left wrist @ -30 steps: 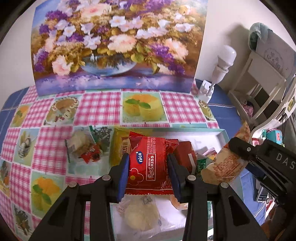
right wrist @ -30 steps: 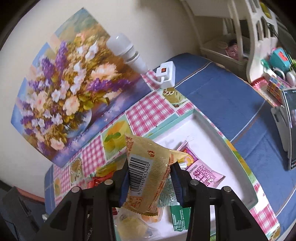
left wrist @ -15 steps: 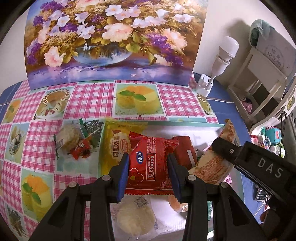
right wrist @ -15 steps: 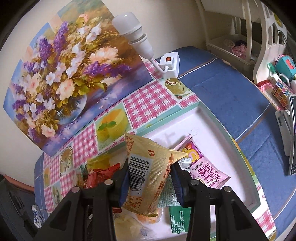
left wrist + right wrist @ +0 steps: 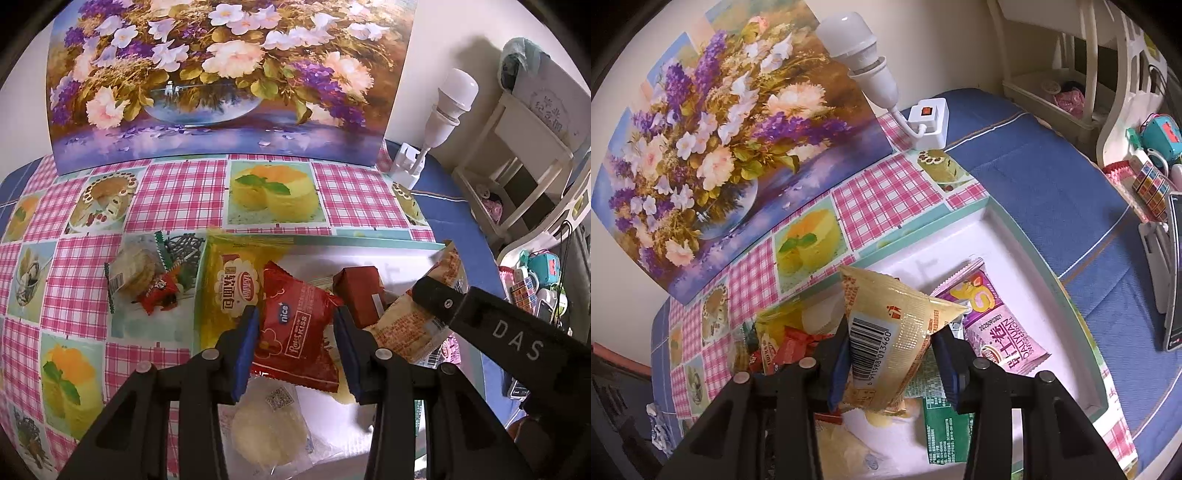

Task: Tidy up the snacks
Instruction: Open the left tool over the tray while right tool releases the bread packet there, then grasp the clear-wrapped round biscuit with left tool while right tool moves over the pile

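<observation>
From my left wrist camera, the left gripper [image 5: 295, 345] sits at lower centre of the frame, its blue-padded fingers [image 5: 245, 347] pressed against both sides of a red snack packet [image 5: 295, 332] marked "nice". I have that packet pinched and raised above the white tray [image 5: 369, 254], whose teal rim runs across the middle right. Under and left of the packet, a yellow bread bag [image 5: 229, 288] lies over the tray's left edge. A small dark red box [image 5: 360, 291] stands just right of the packet, and a clear-wrapped round pale cake [image 5: 269, 432] lies at the bottom centre. Outside the tray, at centre left on the pink checked tablecloth [image 5: 177, 192], a wrapped round biscuit [image 5: 133, 269] touches a small red candy wrapper [image 5: 160, 295].

From my right wrist camera, the right gripper [image 5: 894, 358] is at lower centre, closed around a pale yellow packet [image 5: 890, 332] with a barcode facing me, lifted over the tray [image 5: 1034, 251]. Just right of it, a pink-and-purple swiss roll packet [image 5: 1001, 328] lies flat on the tray floor, and a green packet [image 5: 942, 428] lies below it, partly behind my right finger. The red items at lower left of this view are crowded behind the gripper, so I cannot tell them apart reliably. The flower painting [image 5: 713, 140] leans against the wall at upper left.
</observation>
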The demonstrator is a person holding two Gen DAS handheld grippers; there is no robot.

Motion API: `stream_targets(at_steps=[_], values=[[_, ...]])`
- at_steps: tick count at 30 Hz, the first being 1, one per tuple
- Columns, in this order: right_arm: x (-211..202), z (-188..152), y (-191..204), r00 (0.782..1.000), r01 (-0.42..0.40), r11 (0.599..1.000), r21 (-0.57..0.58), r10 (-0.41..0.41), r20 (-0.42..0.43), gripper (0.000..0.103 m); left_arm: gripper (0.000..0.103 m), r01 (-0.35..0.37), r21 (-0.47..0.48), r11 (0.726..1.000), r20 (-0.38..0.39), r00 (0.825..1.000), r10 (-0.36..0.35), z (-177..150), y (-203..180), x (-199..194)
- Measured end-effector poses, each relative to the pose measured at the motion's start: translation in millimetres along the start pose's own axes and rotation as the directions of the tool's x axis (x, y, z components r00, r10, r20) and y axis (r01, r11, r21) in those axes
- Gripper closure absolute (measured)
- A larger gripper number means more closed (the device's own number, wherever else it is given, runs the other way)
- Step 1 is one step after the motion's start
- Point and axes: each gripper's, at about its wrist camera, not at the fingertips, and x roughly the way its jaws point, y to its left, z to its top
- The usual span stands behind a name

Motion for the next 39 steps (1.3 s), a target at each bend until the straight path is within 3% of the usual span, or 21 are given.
stream_targets(at_steps=[4, 9, 12, 17, 21, 22, 23, 25, 35, 39], values=[[-1.9, 0.6, 0.3, 1.000, 0.005, 1.000, -0.005, -0.005, 0.001, 0.058, 0.050, 0.002, -0.002, 1.000, 0.008, 1.000, -0.002, 2.1, -0.3, -6.6], [-6.0, 2.1, 0.0, 1.000, 0.014, 1.000, -0.011, -0.014, 0.009, 0.058, 0.050, -0.011, -0.009, 1.000, 0.007, 1.000, 0.011, 5.1, 1.3, -14.9], [-7.4, 2.6, 0.8, 1.000, 0.021, 1.000, -0.013, -0.021, 0.016, 0.047, 0.049, -0.015, -0.019, 1.000, 0.006, 1.000, 0.015, 7.8, 4.6, -19.8], [-7.8, 3.5, 2.1, 0.999, 0.029, 0.999, -0.022, -0.029, 0.019, 0.044, 0.049, -0.027, -0.043, 0.999, 0.001, 1.000, 0.027, 11.3, 13.9, -25.3], [-4.0, 2.6, 7.0, 0.999, 0.034, 0.999, -0.042, -0.034, 0.017, 0.031, 0.049, -0.046, -0.084, 0.995, -0.006, 0.999, 0.046, 13.7, 30.7, -26.8], [-2.6, 2.2, 9.1, 0.999, 0.033, 0.998, -0.049, -0.032, 0.016, 0.022, 0.047, -0.054, -0.101, 0.993, -0.006, 0.999, 0.054, 14.5, 37.8, -27.3], [-1.4, 1.5, 11.5, 0.999, 0.033, 0.998, -0.056, -0.032, 0.016, 0.017, 0.033, -0.064, -0.117, 0.991, -0.007, 0.998, 0.064, 15.7, 44.2, -27.6], [0.7, 0.0, 17.2, 0.999, 0.034, 0.997, -0.074, -0.032, 0.020, 0.003, 0.014, -0.103, -0.164, 0.981, 0.002, 0.994, 0.105, 18.3, 62.6, -29.3], [7.8, -7.5, 61.6, 0.999, 0.010, 0.981, -0.195, -0.003, 0.037, 0.000, 0.010, -0.241, -0.338, 0.910, 0.048, 0.961, 0.273, 25.3, 144.5, -43.6], [17.3, -10.1, 86.6, 1.000, -0.019, 0.974, -0.224, 0.021, 0.004, 0.000, 0.010, -0.248, -0.365, 0.897, 0.032, 0.960, 0.278, 28.5, 161.2, -37.5]])
